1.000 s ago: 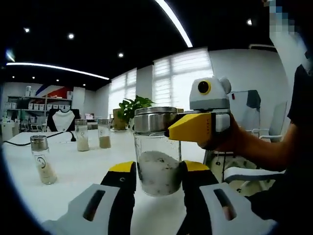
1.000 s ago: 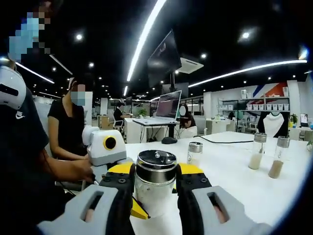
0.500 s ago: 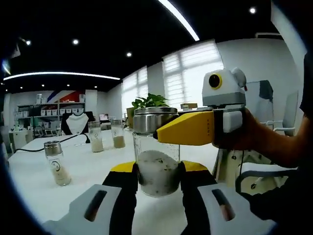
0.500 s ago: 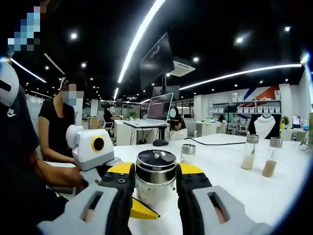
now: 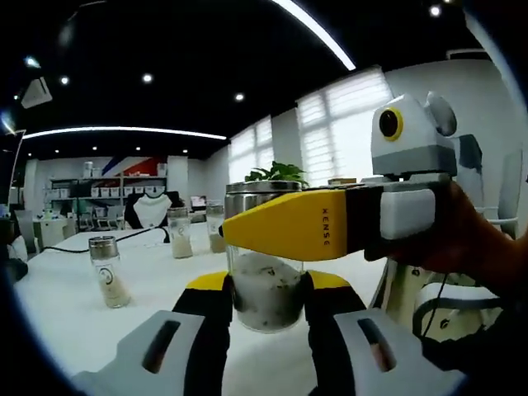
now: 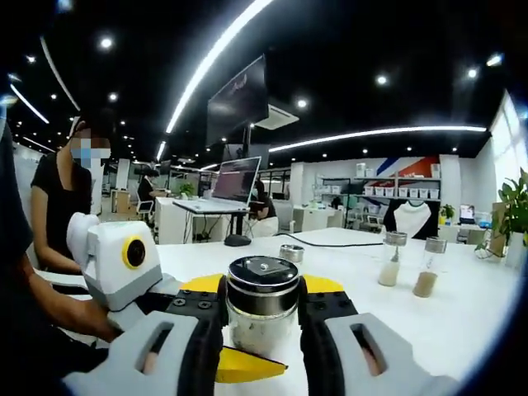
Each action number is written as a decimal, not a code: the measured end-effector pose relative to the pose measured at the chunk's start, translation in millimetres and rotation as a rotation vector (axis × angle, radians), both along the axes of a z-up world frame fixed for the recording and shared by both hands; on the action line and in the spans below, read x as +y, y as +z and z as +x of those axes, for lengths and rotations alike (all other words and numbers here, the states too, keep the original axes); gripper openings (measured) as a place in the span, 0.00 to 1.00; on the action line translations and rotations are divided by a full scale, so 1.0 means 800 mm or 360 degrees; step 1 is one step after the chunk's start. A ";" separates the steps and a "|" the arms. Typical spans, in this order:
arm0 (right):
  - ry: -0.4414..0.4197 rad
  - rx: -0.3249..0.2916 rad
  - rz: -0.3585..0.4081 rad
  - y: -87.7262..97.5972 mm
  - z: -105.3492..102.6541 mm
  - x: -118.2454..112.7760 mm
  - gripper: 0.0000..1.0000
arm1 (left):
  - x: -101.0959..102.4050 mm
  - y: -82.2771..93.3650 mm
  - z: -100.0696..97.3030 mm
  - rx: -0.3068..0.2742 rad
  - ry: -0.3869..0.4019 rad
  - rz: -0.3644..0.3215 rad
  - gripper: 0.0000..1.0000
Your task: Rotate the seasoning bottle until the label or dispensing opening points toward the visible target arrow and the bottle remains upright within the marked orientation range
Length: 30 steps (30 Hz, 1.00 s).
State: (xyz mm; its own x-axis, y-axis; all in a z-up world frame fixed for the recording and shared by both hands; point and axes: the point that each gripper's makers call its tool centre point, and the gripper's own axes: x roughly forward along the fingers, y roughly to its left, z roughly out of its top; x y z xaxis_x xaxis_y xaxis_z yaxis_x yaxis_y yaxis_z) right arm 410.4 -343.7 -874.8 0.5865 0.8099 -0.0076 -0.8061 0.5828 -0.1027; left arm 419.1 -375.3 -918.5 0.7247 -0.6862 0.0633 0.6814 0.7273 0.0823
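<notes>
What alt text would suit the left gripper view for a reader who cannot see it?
The left tongs clamp the glass body of a seasoning jar standing on a white table, while the right tongs grip its metal cap from the right. Three smaller bottles stand further back on the left.

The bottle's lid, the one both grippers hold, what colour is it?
Shiny silver metal with a dark top; the lid shows best in the right gripper view.

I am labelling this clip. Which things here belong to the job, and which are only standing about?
For the job:
- seasoning bottle, glass with a steel lid
- left gripper, closed on its body
- right gripper, closed on the lid

Standing about:
- three small jars
- plant
- laptop
- black cable
</notes>
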 end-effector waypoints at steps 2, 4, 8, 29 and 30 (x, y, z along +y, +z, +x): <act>0.0029 0.0015 0.0041 0.002 -0.001 -0.002 0.31 | 0.001 0.001 -0.002 -0.0011 -0.0011 0.0000 0.36; 0.0044 0.0019 0.0047 0.003 -0.001 -0.003 0.31 | 0.000 0.002 -0.002 -0.0010 -0.0051 0.0000 0.36; 0.0115 0.0028 0.0031 -0.002 -0.008 0.002 0.31 | -0.003 -0.005 -0.005 0.0048 -0.0154 0.0003 0.37; 0.0391 0.0081 0.0076 -0.011 -0.036 0.016 0.31 | -0.003 -0.022 -0.030 0.0169 -0.0472 0.0101 0.39; 0.0371 0.0081 0.0085 -0.010 -0.033 0.016 0.31 | -0.002 -0.020 -0.026 0.0160 -0.0429 0.0098 0.39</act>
State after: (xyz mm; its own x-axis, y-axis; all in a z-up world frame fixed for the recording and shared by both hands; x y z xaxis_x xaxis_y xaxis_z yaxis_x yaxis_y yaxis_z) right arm 383.8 -331.3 -883.2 0.3835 0.9234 0.0141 -0.9228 0.3838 -0.0325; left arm 398.7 -376.9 -934.8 0.5165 -0.8550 -0.0472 0.8562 0.5148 0.0430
